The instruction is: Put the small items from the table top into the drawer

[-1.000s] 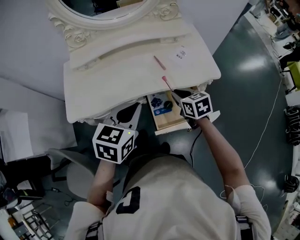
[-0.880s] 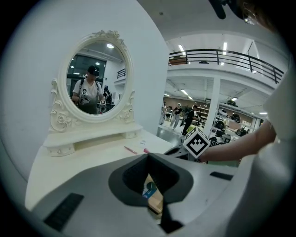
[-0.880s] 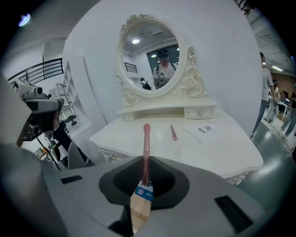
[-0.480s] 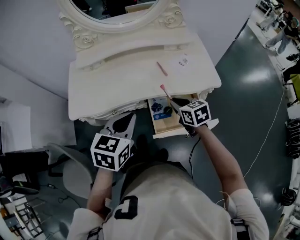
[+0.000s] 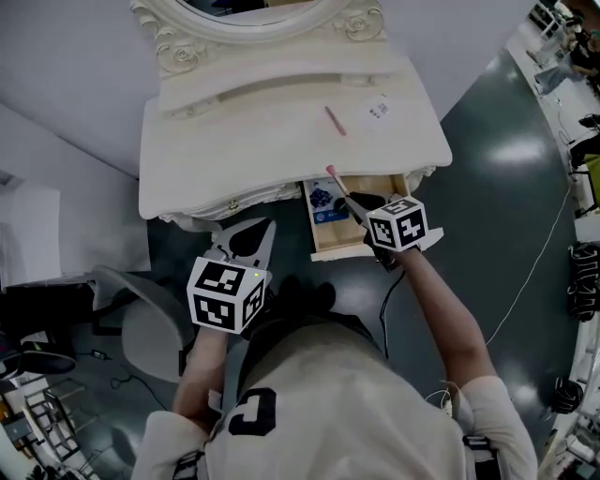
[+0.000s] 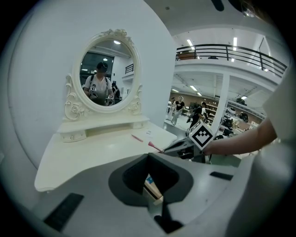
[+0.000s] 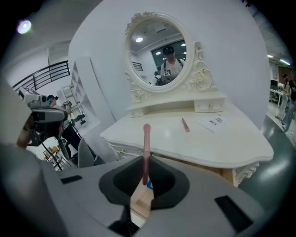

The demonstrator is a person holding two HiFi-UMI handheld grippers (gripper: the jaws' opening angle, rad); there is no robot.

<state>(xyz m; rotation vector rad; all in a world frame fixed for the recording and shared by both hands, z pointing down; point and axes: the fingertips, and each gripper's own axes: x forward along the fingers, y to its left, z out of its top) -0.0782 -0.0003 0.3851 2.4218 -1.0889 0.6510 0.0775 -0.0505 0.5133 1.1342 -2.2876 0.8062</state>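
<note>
A white table [image 5: 234, 141] with an oval mirror [image 5: 253, 7] at its back is seen from above, with a person standing at its front edge. A pair of tongs is held in each hand.

A drawer [image 5: 349, 251] under the right part of the table top is pulled open. Blue items [image 5: 324, 199] are seen lying in its left half.

The right tongs [image 5: 354, 202] are held over the open drawer and are clamped on a thin pink stick [image 5: 337, 182]. The stick is pointed away from the person. Its thicker far end is placed just at the front edge of the table top, while the rest of it is held above the drawer. In the right gripper view the stick is seen pinched between the two jaws and rising upright out of them.

The left tongs [image 5: 247, 232] are held to the left of the drawer, in front of the table's edge. Their jaws are pressed together, and nothing is held between them.

A second pink stick [image 5: 335, 120] is left lying on the table top, farther back, well apart from the tongs. A paper slip [image 5: 379, 110] with small print is laid to its right. A grey chair [image 5: 141, 328] is seen at the person's left.
</note>
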